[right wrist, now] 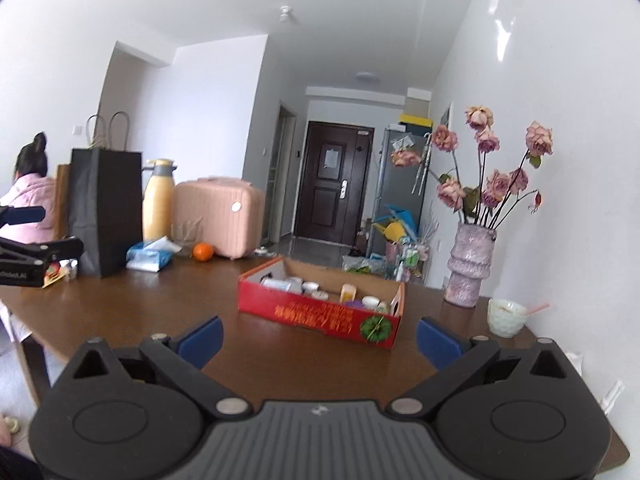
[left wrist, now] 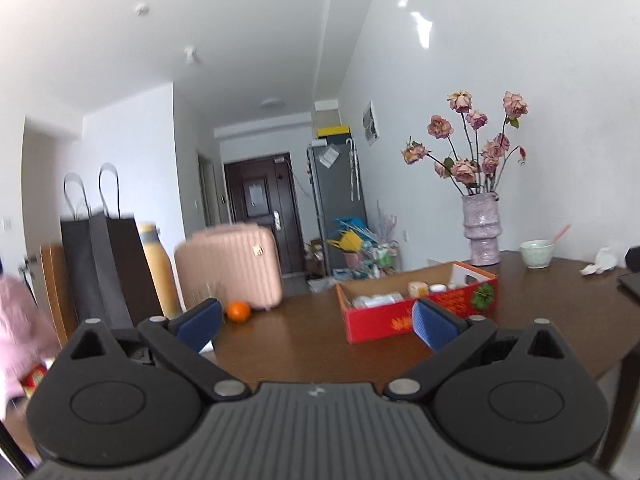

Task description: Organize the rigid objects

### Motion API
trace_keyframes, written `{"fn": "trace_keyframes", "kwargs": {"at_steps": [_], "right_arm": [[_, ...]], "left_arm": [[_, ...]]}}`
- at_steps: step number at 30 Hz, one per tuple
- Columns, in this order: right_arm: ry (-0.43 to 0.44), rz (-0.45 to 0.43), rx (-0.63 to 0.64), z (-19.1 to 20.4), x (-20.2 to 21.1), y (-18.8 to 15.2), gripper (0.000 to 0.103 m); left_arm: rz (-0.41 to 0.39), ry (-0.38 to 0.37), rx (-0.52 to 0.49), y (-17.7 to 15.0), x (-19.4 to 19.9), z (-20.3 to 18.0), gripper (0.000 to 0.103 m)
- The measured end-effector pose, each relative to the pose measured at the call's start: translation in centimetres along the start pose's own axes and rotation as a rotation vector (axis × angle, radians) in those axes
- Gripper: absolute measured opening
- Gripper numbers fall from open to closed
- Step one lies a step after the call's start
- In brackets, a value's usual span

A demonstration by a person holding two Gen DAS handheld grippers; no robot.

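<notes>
Nearest, both the right gripper [right wrist: 318,338] and the left gripper [left wrist: 316,322] hang spread and empty above the brown table [right wrist: 160,300]. The red cardboard box [right wrist: 320,314] lies at twelve o'clock beyond the right fingers and one o'clock from the left, probably nearer the right. It is open-topped, long axis running left-right, with small jars and bottles [right wrist: 348,292] upright inside.

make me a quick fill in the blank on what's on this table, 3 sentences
1. The red box lying on the brown table holds small ____.
2. The pink flowers stand in a ____ beside the wall.
3. Both the left gripper and the right gripper are ____ and hold nothing.

Missing words: bottles and jars; vase; open
</notes>
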State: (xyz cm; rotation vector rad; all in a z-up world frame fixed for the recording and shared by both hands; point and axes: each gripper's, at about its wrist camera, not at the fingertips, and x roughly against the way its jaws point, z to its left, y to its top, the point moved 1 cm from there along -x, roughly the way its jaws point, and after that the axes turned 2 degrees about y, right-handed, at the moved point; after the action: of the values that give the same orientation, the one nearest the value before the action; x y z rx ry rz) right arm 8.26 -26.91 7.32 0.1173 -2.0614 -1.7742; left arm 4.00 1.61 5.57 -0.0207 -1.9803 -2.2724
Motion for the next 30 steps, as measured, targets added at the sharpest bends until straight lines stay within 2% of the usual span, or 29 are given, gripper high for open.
{"fn": "trace_keyframes", "kwargs": {"at_steps": [2,7,12,14,17,21,30], "right_arm": [[0.036,0.024,-0.036,0.6,1.0,-1.5,0.103],[0.041,0.083,-0.076,2.9,2.5,-6.0,0.103],[-0.057,0.047,-0.14,4.6,3.7,-8.8,0.103],[-0.094,0.021,-0.179,5.1,4.0,-9.2,0.103],[-0.092,0.001,-0.226,5.6,4.0,-9.3,0.103],[-0.082,-0.01,-0.205,6.4,3.9,-9.0,0.103],[-0.078,-0.006,-0.212,6.2,3.5,-8.5,0.103]], "left_arm": [[0.053,-0.034,0.04,-1.4,0.9,0.2,0.103],[0.142,-0.015,0.165,-4.8,3.3,1.4,0.103],[0.114,0.03,0.171,-6.0,5.8,2.3,0.103],[0.101,0.034,0.171,-5.7,6.0,2.4,0.103],[0.074,0.017,0.133,-5.3,6.2,1.6,0.103],[0.058,-0.021,0.116,-5.2,6.5,0.7,0.103],[0.067,-0.033,0.111,-5.4,6.4,0.1,0.103]]}}
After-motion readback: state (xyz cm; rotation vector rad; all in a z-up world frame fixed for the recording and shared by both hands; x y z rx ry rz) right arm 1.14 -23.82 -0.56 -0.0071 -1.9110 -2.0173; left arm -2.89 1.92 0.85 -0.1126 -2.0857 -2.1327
